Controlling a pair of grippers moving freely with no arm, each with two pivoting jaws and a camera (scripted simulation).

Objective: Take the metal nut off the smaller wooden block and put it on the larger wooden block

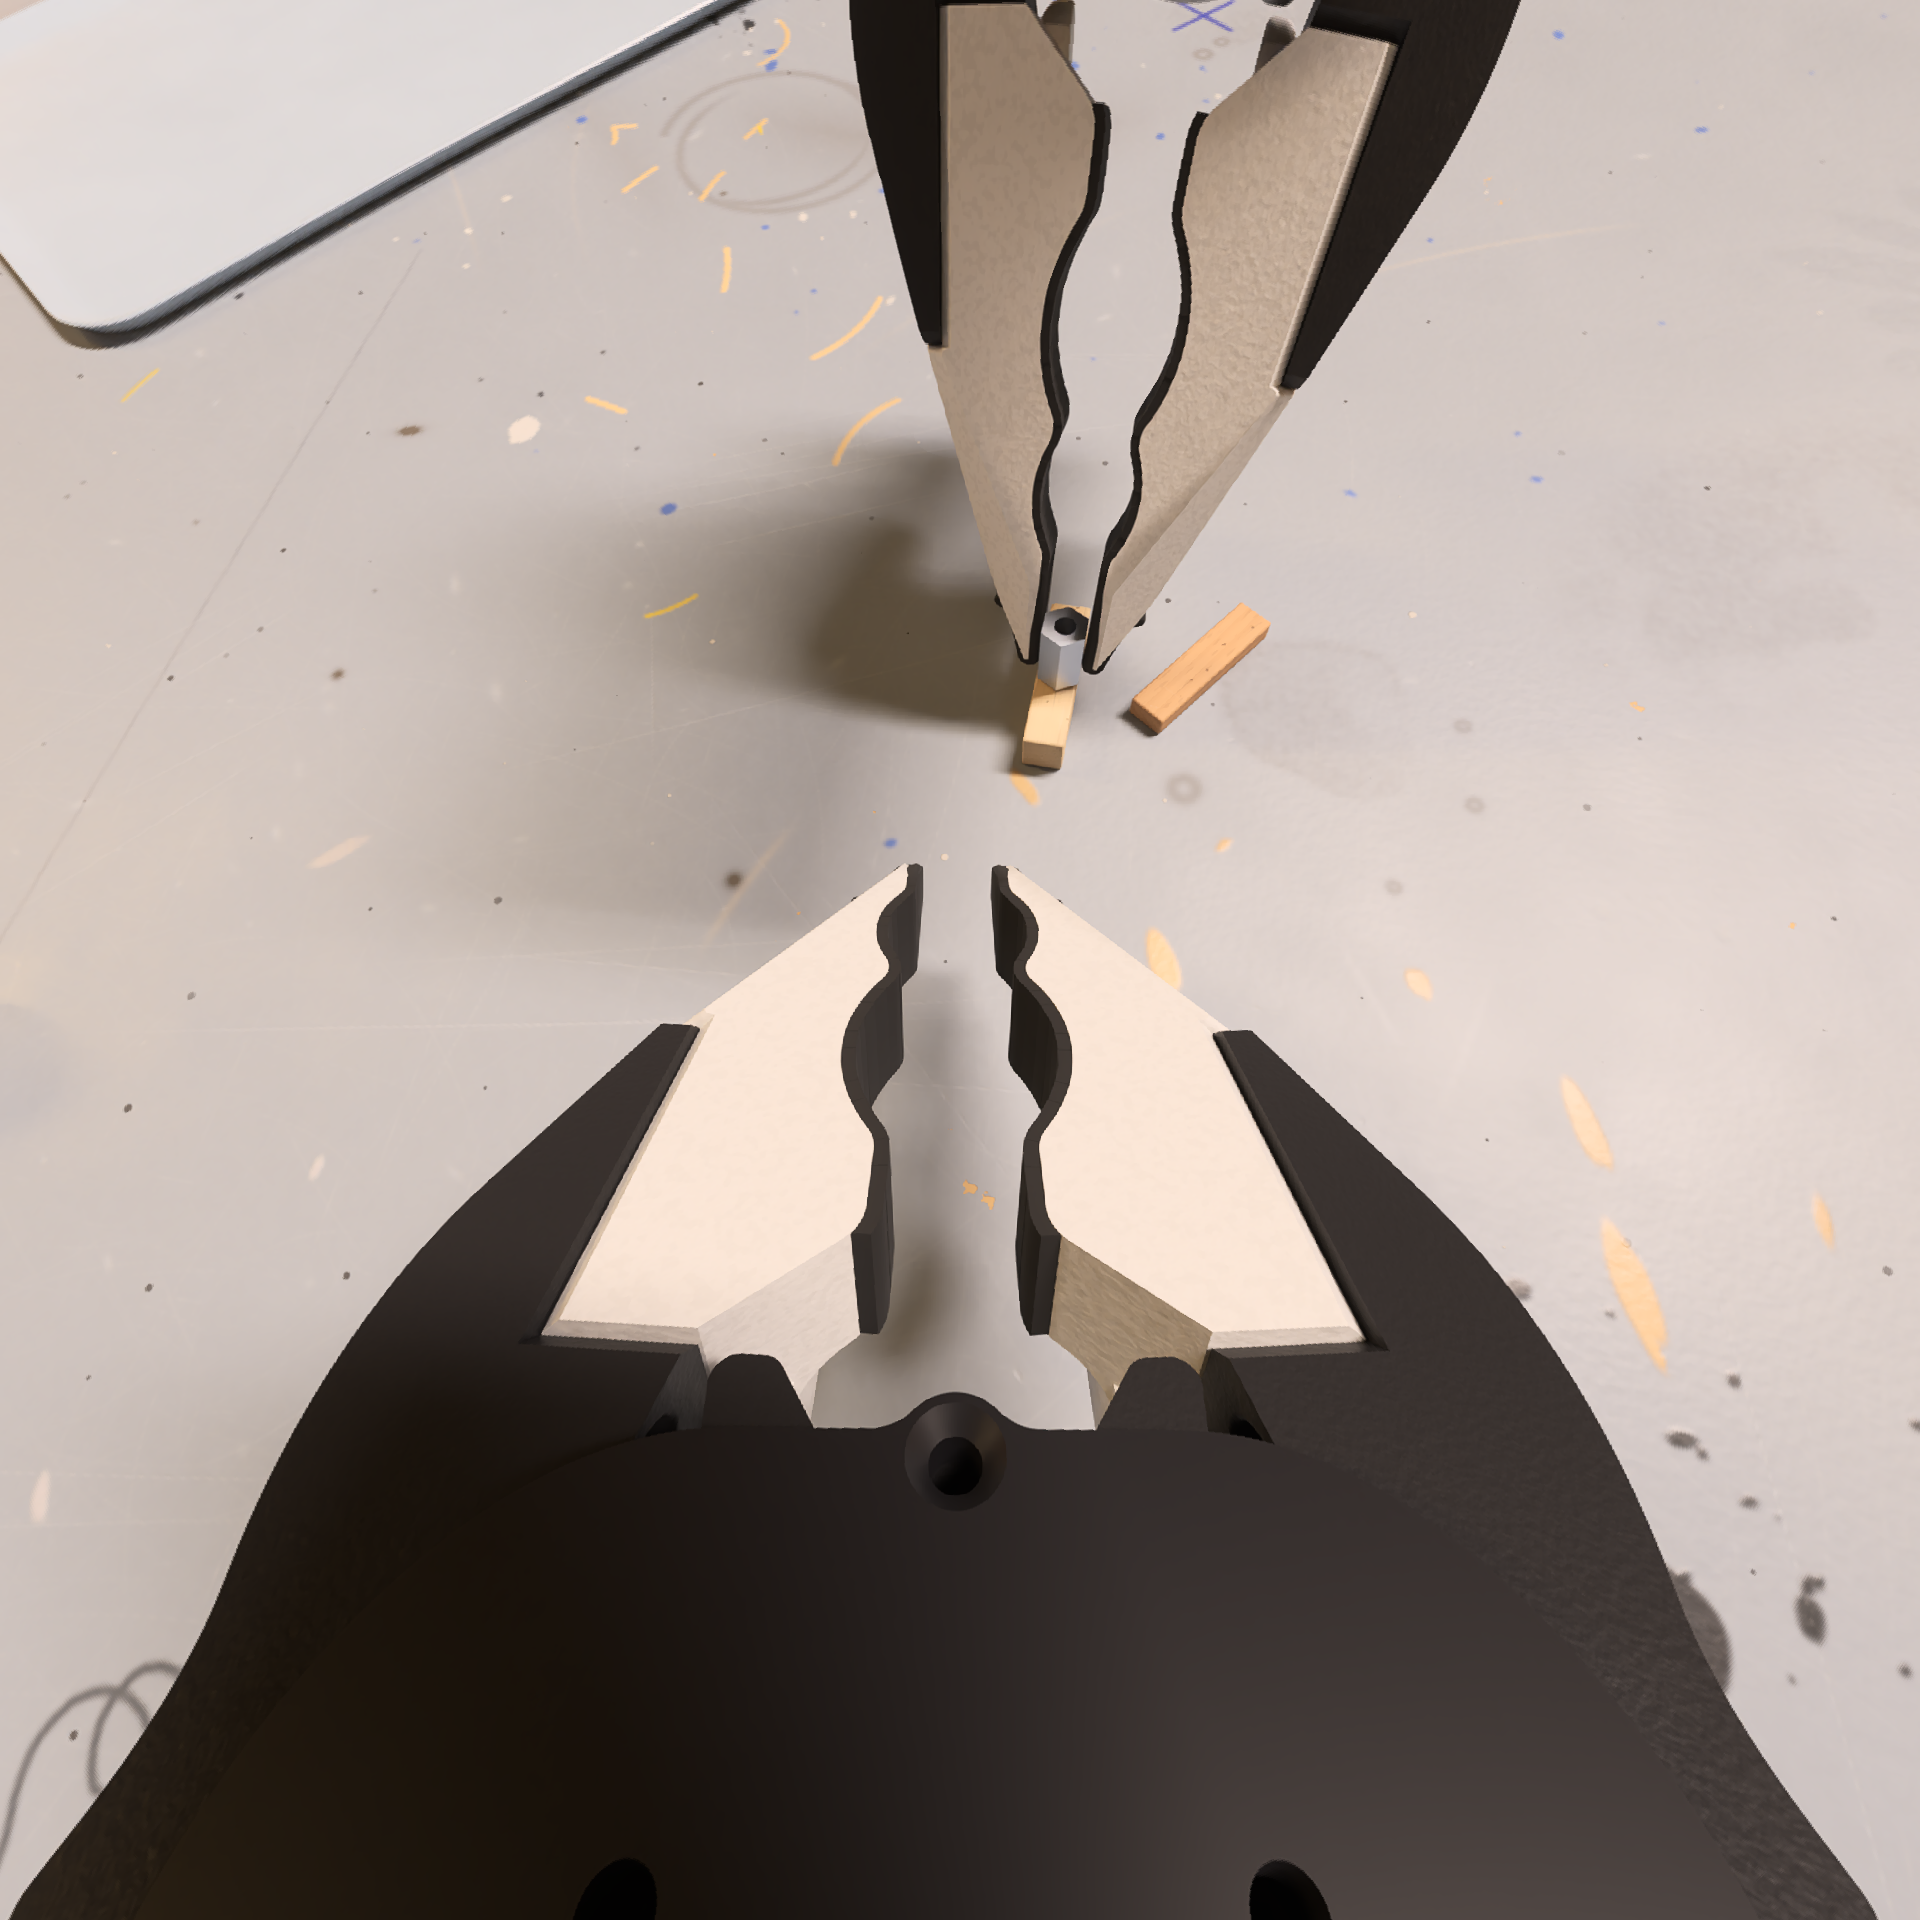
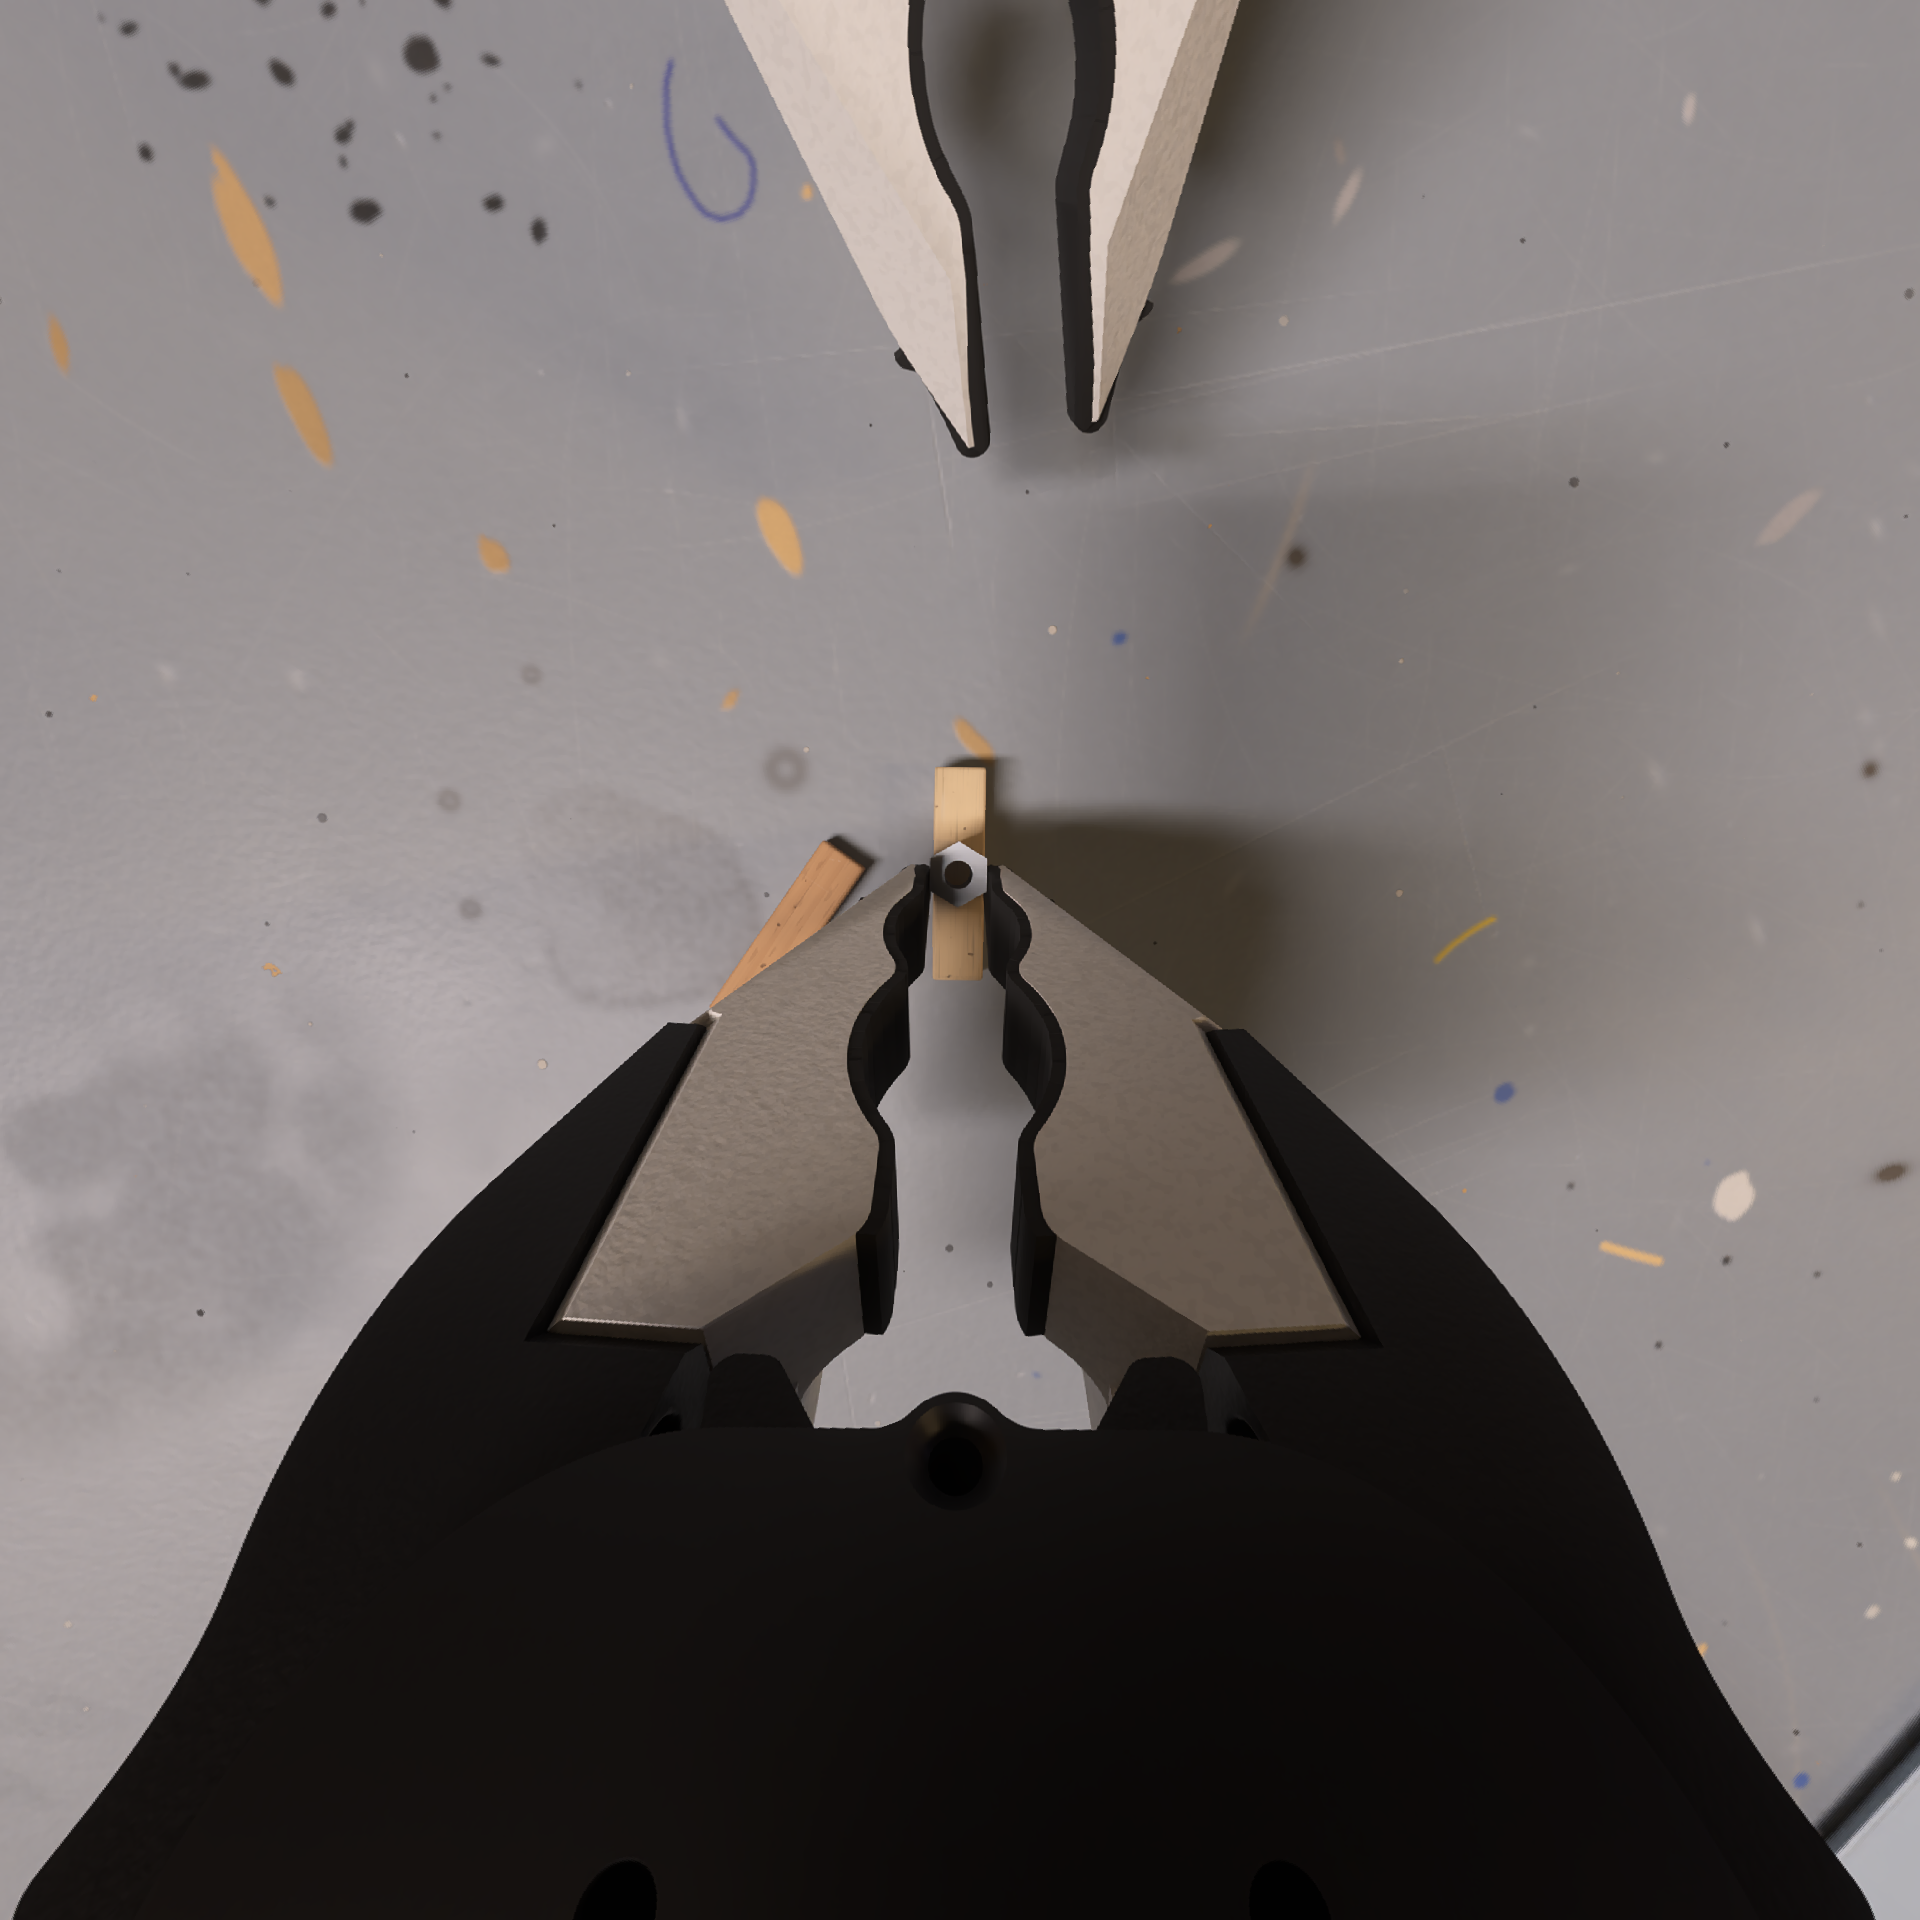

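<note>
Out on the open middle of the desk point(image 1: 416, 727), far from the one rounded corner of a pale mat point(image 1: 260, 135) that shows in the left wrist view, the right tongs point(image 2: 956, 883) stand nearly upright with their tips on either side of the metal nut point(image 2: 957, 875). The jaws appear clenched on the nut's flanks, each tip touching or all but touching a side. The nut looks to sit on the smaller wooden block point(image 2: 958, 904), or just above it; I cannot tell whether contact has broken. The left tongs point(image 1: 956, 883) hang apart nearer the viewer, jaws slightly parted, grasping nothing.

The step in hand, as I judge it, is lifting the nut clear. It would go best as a straight rise with the grip held firm on two opposite flats, so that the light block beneath is not dragged or tipped. The carry should then go sideways to the larger wooden block point(image 1: 1200, 670), which lies flat just beside the smaller one, angled away from it. Lower the nut until it rests flat before releasing, since the block's top face is narrow.

The nut is a small, bright, silver-grey hexagon with a dark round bore facing up, and it is fairly tall for its width. The smaller block is pale; the larger is more orange.
</note>
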